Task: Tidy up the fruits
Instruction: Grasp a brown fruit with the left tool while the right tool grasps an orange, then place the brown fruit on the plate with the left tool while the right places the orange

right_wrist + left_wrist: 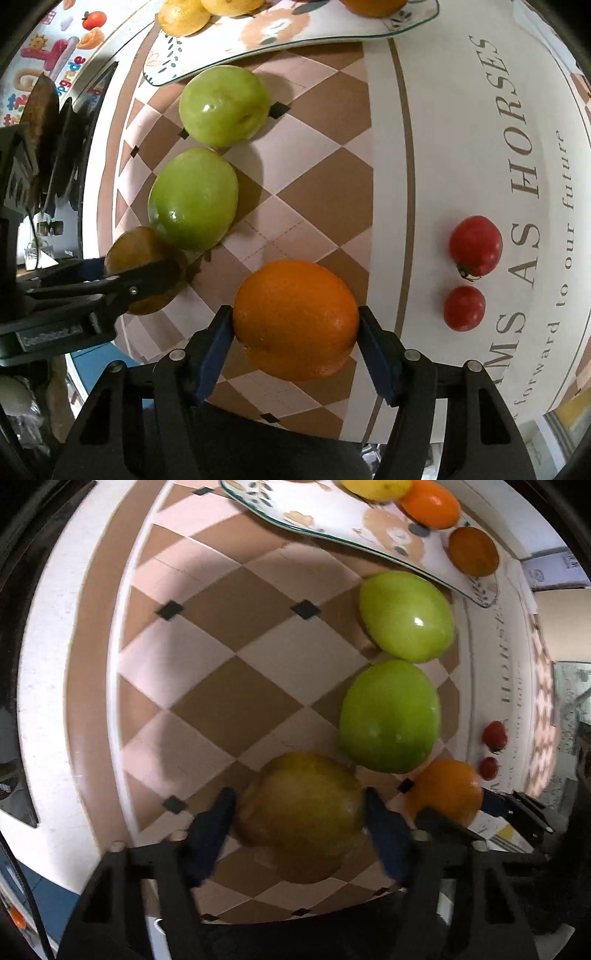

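My left gripper [299,805] is shut on a yellow-green pear [301,801], held just above the checkered cloth; the pear also shows in the right wrist view [144,251]. My right gripper [295,321] is shut on an orange [295,317], which shows in the left wrist view [447,790] right of the pear. Two green apples [406,614] [389,716] lie in a row beyond the pear, also seen in the right wrist view [223,105] [194,197]. A patterned plate [332,517] at the far edge holds a lemon [376,487] and oranges [430,504].
Two red cherry tomatoes [475,245] [464,308] lie on the white lettered border of the cloth [443,147], right of the orange. The plate [258,37] in the right wrist view holds yellow fruit [183,16]. A colourful printed sheet [55,55] lies at far left.
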Demonstrator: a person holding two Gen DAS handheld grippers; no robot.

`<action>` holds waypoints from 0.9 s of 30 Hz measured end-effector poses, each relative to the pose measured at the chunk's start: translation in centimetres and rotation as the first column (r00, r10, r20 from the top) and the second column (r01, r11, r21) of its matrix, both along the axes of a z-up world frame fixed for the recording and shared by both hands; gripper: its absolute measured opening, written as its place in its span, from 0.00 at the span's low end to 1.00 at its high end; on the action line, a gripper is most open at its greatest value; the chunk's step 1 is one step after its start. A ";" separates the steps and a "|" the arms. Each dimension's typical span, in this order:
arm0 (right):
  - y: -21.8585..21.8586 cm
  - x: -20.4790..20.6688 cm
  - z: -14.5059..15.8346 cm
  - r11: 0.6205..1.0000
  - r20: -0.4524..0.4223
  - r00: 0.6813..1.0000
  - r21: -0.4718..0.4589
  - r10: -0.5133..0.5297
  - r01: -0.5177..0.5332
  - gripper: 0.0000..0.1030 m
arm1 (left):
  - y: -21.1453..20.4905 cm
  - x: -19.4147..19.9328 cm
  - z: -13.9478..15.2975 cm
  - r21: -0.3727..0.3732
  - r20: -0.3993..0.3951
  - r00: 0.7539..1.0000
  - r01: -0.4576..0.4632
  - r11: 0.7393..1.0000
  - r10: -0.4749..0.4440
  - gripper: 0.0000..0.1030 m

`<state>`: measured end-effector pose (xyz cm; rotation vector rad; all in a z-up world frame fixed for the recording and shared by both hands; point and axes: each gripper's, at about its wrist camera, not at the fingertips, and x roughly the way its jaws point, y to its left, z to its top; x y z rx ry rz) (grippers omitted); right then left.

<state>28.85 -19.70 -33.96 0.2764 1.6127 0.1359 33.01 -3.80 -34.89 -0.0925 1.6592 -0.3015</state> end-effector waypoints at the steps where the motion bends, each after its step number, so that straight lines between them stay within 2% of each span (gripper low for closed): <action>1: -0.1 0.0 0.0 1.000 -0.002 1.000 0.003 -0.007 0.007 0.67 | -0.3 -0.2 0.1 0.024 0.016 1.000 0.017 1.000 -0.017 0.63; 6: -0.7 0.5 0.1 0.999 -0.013 0.999 0.014 -0.044 0.044 0.67 | 0.1 -0.1 0.6 0.105 0.075 0.996 0.038 0.994 -0.046 0.62; 12: -0.6 1.1 0.0 1.000 -0.020 0.999 -0.004 -0.029 0.028 0.67 | 0.4 0.0 0.3 0.097 0.078 0.997 0.010 0.995 -0.018 0.63; 16: 0.5 1.3 0.1 0.999 0.006 1.000 -0.032 0.001 -0.001 0.67 | 0.8 0.0 0.5 0.101 0.083 0.996 0.013 0.995 -0.021 0.62; 18: 1.2 1.6 0.1 0.999 0.021 1.000 -0.034 -0.003 0.003 0.66 | 2.3 1.0 1.1 0.097 0.077 0.997 0.013 0.995 -0.021 0.62; 23: 0.3 2.1 1.2 0.999 0.060 0.998 -0.027 -0.034 0.036 0.66 | 2.3 1.7 3.2 0.074 0.102 0.995 0.001 0.997 -0.009 0.62; 27: -0.9 3.7 4.5 0.997 0.136 0.988 0.005 -0.076 0.076 0.66 | 2.5 3.7 7.5 0.014 0.172 0.985 -0.019 1.000 0.017 0.62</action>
